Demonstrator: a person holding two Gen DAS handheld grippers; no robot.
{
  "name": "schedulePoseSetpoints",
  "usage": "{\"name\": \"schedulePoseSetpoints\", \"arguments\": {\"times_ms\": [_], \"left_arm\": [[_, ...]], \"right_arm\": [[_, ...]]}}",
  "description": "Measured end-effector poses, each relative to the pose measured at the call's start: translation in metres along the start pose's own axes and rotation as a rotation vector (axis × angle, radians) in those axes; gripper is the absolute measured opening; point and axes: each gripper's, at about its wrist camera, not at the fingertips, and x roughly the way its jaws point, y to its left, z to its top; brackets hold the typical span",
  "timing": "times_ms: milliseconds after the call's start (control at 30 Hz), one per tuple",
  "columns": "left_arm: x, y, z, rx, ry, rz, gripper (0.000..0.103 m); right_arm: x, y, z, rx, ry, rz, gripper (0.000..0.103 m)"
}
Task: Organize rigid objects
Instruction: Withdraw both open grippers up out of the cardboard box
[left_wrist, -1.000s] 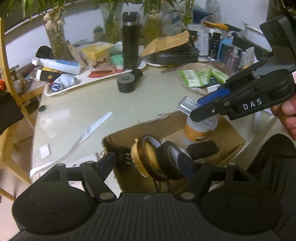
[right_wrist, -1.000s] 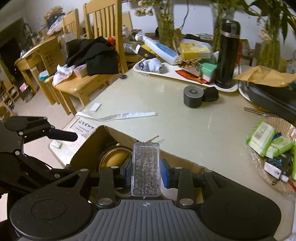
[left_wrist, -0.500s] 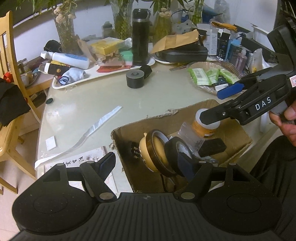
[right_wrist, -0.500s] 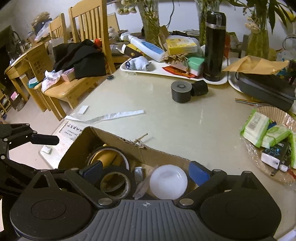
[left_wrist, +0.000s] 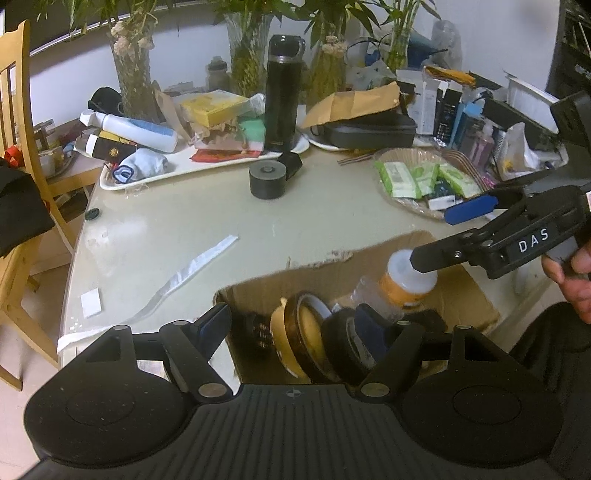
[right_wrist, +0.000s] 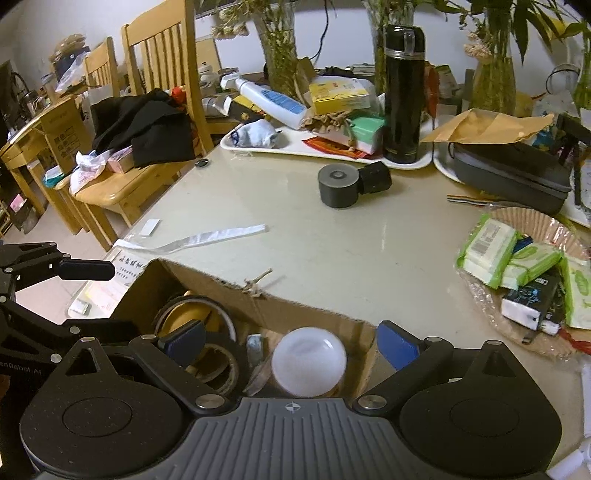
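Note:
An open cardboard box (left_wrist: 314, 262) sits at the table's near edge. It holds a yellow tape roll (left_wrist: 299, 332), a black tape roll (left_wrist: 343, 343), a white-capped bottle (left_wrist: 406, 284) with an orange label, and a clear plastic case (left_wrist: 364, 290) lying beside the bottle. My left gripper (left_wrist: 295, 328) is open over the box's left end, one finger outside the wall and the rolls between its jaws without touching them. My right gripper (right_wrist: 291, 339) stands wide open and empty above the bottle (right_wrist: 308, 360). The case (right_wrist: 255, 347) lies just left of the bottle.
A grey cylinder (right_wrist: 338, 184) and a small black block (right_wrist: 375, 177) stand mid-table. Behind them is a white tray (right_wrist: 280, 147) with a black flask (right_wrist: 402, 92). A basket of wipe packs (right_wrist: 517, 258) is on the right, a paper strip (right_wrist: 207, 236) and wooden chairs (right_wrist: 162, 92) on the left.
My right gripper opened and let go of the clear case, which dropped into the box beside the bottle. The left gripper kept the same opening over the box.

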Motion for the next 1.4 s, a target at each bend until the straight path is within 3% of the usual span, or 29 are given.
{"name": "schedulePoseSetpoints", "arguments": {"times_ms": [867,1400], "left_arm": [[0.007,-0.004,0.031,-0.008,-0.064,0.029,0.073],[0.035,0.007,0.034,0.069,-0.061,0.01,0.073]], "right_arm": [[-0.007,-0.009,0.001,0.018,-0.054,-0.094,0.099],[-0.001,-0.036,0.001,0.102,-0.059,-0.076,0.099]]}}
